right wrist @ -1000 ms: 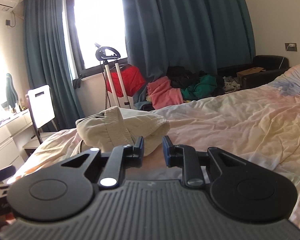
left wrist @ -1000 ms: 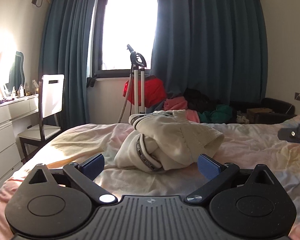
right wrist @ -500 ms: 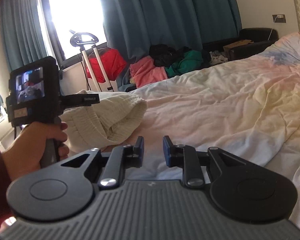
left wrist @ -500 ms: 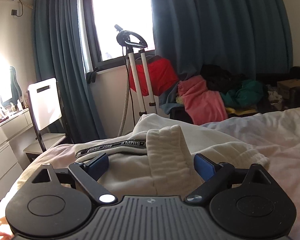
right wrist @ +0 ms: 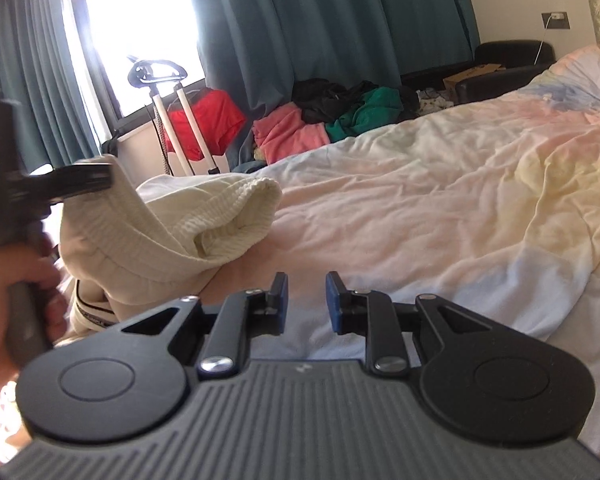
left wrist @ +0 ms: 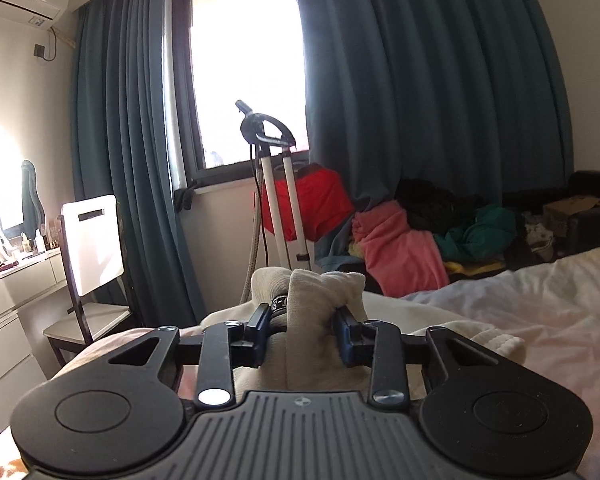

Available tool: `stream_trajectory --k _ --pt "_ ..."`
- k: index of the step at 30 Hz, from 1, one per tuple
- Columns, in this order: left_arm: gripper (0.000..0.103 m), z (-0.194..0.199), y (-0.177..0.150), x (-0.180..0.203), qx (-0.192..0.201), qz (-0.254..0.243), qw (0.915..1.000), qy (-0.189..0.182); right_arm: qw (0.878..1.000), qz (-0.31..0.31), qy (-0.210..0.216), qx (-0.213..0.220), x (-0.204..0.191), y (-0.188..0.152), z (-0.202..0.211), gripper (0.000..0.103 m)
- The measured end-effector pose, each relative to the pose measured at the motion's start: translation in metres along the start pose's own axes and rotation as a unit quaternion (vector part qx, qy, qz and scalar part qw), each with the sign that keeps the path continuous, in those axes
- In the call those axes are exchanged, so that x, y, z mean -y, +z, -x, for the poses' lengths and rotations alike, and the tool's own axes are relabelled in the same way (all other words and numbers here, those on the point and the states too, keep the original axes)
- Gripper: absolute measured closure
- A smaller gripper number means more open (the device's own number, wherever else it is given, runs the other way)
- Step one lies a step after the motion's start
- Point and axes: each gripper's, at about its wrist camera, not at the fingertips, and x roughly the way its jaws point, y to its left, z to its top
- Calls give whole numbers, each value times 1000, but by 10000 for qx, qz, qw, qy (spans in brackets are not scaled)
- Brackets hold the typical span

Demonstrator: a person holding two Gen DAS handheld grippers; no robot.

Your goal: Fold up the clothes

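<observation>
I see the bed (right wrist: 440, 184) with its pale wrinkled sheet. On its near left part lies the cream sweater (right wrist: 188, 220), bunched. My left tongs (left wrist: 300, 326) are clamped on a raised fold of it. My right tongs (right wrist: 306, 300) stand apart, empty, just beside the sweater.

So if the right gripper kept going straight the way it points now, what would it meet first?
Probably the bed sheet: the right gripper, open and empty, points low across it. The cream garment lies left of that line, though depth is unclear.
</observation>
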Motion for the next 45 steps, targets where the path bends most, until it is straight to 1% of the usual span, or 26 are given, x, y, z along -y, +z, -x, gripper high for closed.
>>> stream_trajectory --k 2,4,9,12,15,17,19,21,22,23,25,27,28,31,33,35,37,39,40,42,43,44,45 --pt "76 32 2 -17 168 136 9997 -85 9999 47 -2 99 -2 2 7 79" --pt "79 63 4 -34 254 255 9991 -217 9997 118 9 233 -3 4 16 79" --pt "80 136 1 -81 423 443 9972 -436 9984 277 113 489 -9 8 39 79" --pt "80 176 -4 -118 406 687 9951 -587 9974 347 268 566 -13 10 54 79" --pt "80 200 -15 -154 232 750 9950 -612 9969 364 564 400 -21 8 64 78" --pt "80 201 -28 -181 3 809 9953 -522 9950 555 782 285 -32 2 69 76" --pt "79 192 -45 -204 -319 888 9947 -405 9911 858 1008 135 -46 -5 68 73" --pt "79 177 -62 -222 -728 1022 9916 -320 9856 1134 1250 -131 -60 -15 63 61" --pt "78 169 -70 -232 -941 1086 9892 -280 9821 1269 1366 -263 -66 -20 60 50" --pt "78 160 -78 -241 -1155 1180 9860 -250 9800 1360 1401 -377 -72 -26 57 42" --pt "76 149 -92 -257 -1577 1387 9775 -184 9753 1599 1430 -520 -83 -35 50 41" --pt "74 144 -103 -271 -1841 1637 9690 -163 9700 1883 1424 -575 -93 -42 43 41" --pt "73 144 -108 -276 -1905 1748 9658 -174 9674 2024 1408 -578 -97 -45 40 41" --pt "72 147 -116 -284 -1949 1906 9619 -194 9693 2039 1264 -532 -99 -47 21 41" --pt "71 145 -119 -286 -1990 1989 9594 -214 9705 2048 1168 -501 -100 -49 9 42" --pt "71 142 -123 -286 -2002 1991 9591 -219 9716 2057 1072 -470 -101 -50 -3 42" --pt "70 142 -122 -280 -1985 1913 9610 -223 9732 2014 1043 -371 -102 -49 -9 48" --pt "70 143 -121 -275 -1980 1924 9608 -259 9752 1921 1078 -214 -102 -46 -7 67" --pt "69 143 -120 -273 -1978 1932 9606 -275 9760 1820 1173 -228 -101 -44 -5 78" --pt "68 142 -118 -272 -1973 1941 9605 -296 9746 1864 1240 -88 -102 -43 3 82" --pt "68 140 -117 -270 -1971 1926 9608 -297 9732 1952 1214 9 -104 -41 7 88" --pt "68 138 -116 -269 -1975 1916 9609 -297 9717 2035 1193 106 -105 -40 11 88" --pt "68 138 -116 -269 -1979 1917 9608 -299 9710 2020 1261 195 -106 -36 17 88"
